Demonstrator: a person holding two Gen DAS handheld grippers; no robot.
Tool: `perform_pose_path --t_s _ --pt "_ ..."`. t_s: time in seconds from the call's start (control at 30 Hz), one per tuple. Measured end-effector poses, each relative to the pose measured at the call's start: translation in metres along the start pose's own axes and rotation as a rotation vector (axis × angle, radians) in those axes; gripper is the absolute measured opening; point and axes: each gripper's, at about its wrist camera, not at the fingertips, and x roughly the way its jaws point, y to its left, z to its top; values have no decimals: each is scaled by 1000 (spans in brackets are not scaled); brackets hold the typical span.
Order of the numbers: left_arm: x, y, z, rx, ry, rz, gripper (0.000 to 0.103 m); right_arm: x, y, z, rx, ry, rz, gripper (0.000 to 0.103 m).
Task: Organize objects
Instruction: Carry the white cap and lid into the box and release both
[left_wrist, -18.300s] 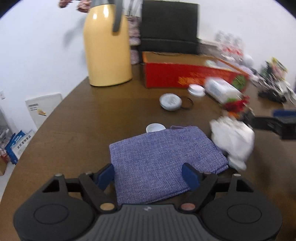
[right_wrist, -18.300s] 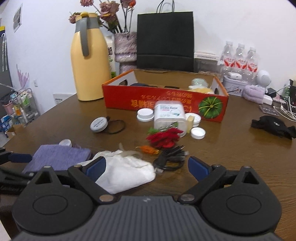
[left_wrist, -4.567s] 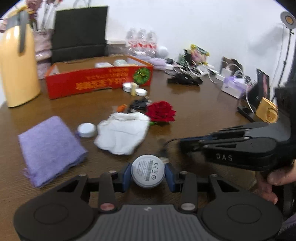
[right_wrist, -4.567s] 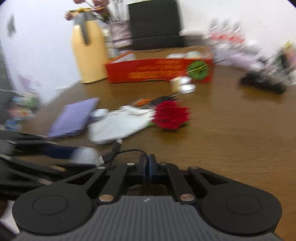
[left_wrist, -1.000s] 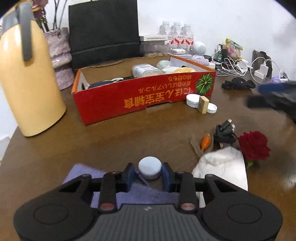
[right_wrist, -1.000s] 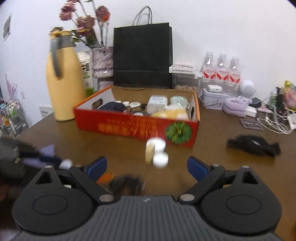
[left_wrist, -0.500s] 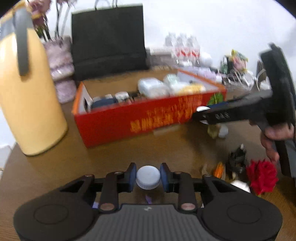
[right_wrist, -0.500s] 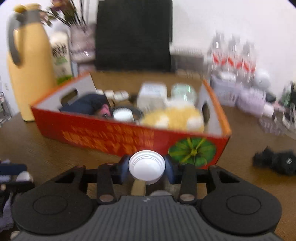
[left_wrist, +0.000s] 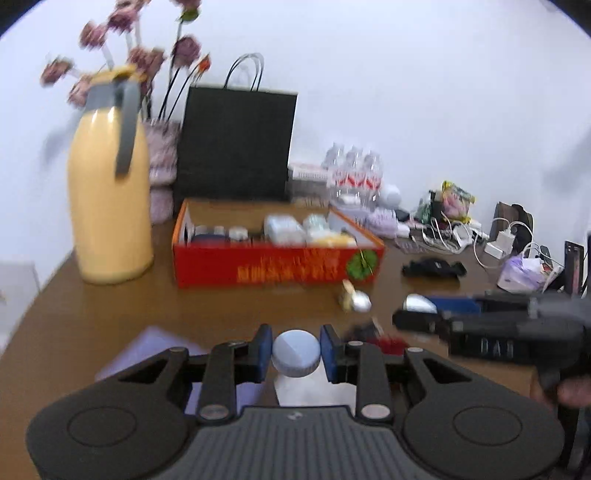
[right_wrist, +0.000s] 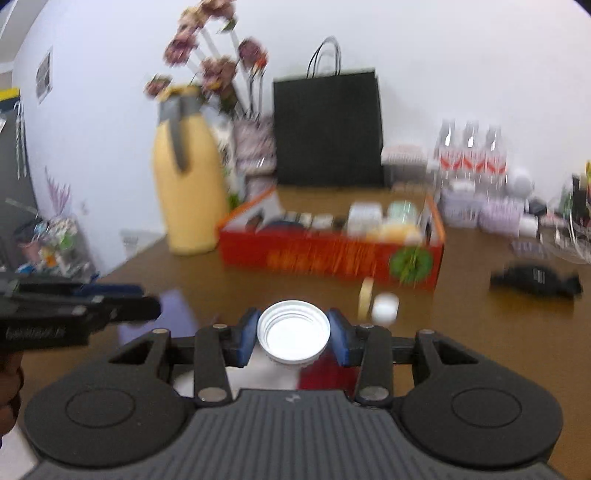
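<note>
Since the frame one second earlier, both grippers have come up off the brown wooden table (left_wrist: 110, 306) and now face the open red cardboard box (left_wrist: 277, 262), and the right gripper (right_wrist: 293, 334), then wide open and empty, has clamped a lid. We take the box as our landmark. The left gripper (left_wrist: 295, 352) hangs in front of the box, well short of its near wall, its blue pads pressed on either side of a small round pale-blue cap (left_wrist: 295, 352). The right gripper, also in front of the box and short of it, grips a white ribbed screw lid (right_wrist: 293, 334) by its rim, hollow side toward the camera. We judge that each piece is pinched across its width so that it stays level for carrying, and that the box, already holding several small containers, is where both are to go.

A tan block and a white cap (right_wrist: 384, 306) lie just before the box's front wall, at its right end. A tall yellow thermos jug (left_wrist: 110, 206) stands to the left of the box, a black paper bag (left_wrist: 236, 144) behind it.

Motion blur smears the box's lettering and contents. The gripper bodies cut off the purple cloth (left_wrist: 147, 350), the white cloth and a red object below them, so we cannot tell exactly how these lie.
</note>
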Motion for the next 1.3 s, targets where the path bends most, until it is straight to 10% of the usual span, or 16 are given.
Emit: perform_pose_path --t_s 0.6,0.9,1.07,1.3 --pt "-37 -24 -45 29 68 77 27 -66 -3 -54 48 22 -87 41" --pt "5 11 22 33 17 8 27 -40 -23 1 29 -39 -20 41" --pt "95 46 119 73 27 23 27 27 -58 90 17 -73 116 41" --pt "265 82 179 10 207 124 27 218 -106 172 96 159 28 41"
